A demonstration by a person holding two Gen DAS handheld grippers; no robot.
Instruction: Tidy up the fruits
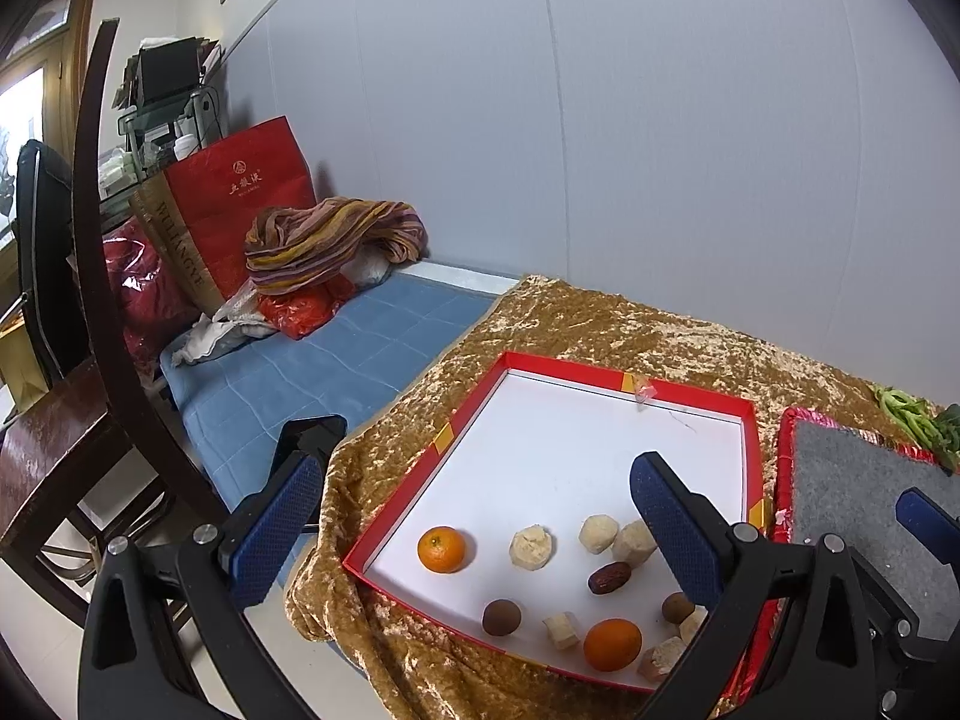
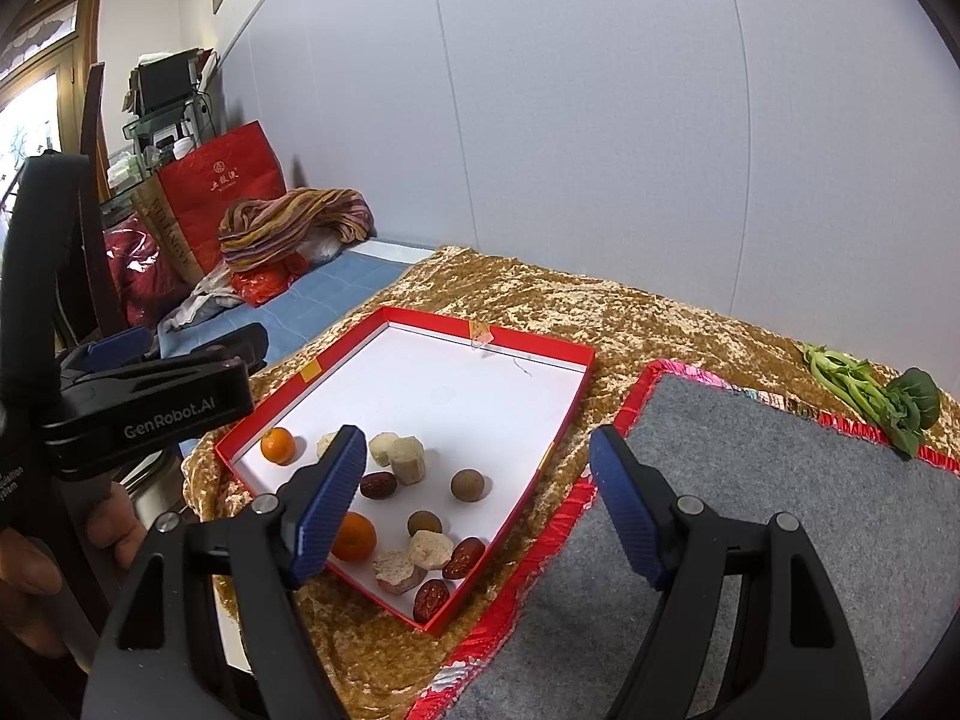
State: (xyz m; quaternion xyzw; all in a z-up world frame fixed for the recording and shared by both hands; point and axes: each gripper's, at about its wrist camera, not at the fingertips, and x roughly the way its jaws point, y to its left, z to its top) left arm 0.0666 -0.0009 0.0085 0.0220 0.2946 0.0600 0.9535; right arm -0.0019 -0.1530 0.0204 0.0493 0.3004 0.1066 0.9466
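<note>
A shallow red box (image 1: 600, 369) (image 2: 528, 343) with a white floor lies on a gold cloth. Inside it are a tangerine (image 1: 441, 549) (image 2: 278, 445), a second orange (image 1: 612, 644) (image 2: 355, 536), red dates (image 1: 609, 577) (image 2: 463, 557), brown longans (image 1: 501, 617) (image 2: 468, 485) and several pale peeled chunks (image 1: 531, 547) (image 2: 408, 459). My left gripper (image 1: 474, 468) hangs open over the box's near left part, holding nothing. My right gripper (image 2: 477, 444) is open and empty above the box's right rim. The left gripper (image 2: 150, 402) also shows side-on in the right wrist view.
A grey mat (image 2: 780, 510) (image 1: 852, 480) with red trim lies right of the box, with leafy greens (image 2: 870, 396) beyond it. Left of the gold cloth (image 1: 600, 318) are a blue quilted pad (image 1: 336, 360), a red bag (image 1: 240, 204), a striped scarf (image 1: 336, 234) and a wooden chair (image 1: 54, 450). A grey wall stands behind.
</note>
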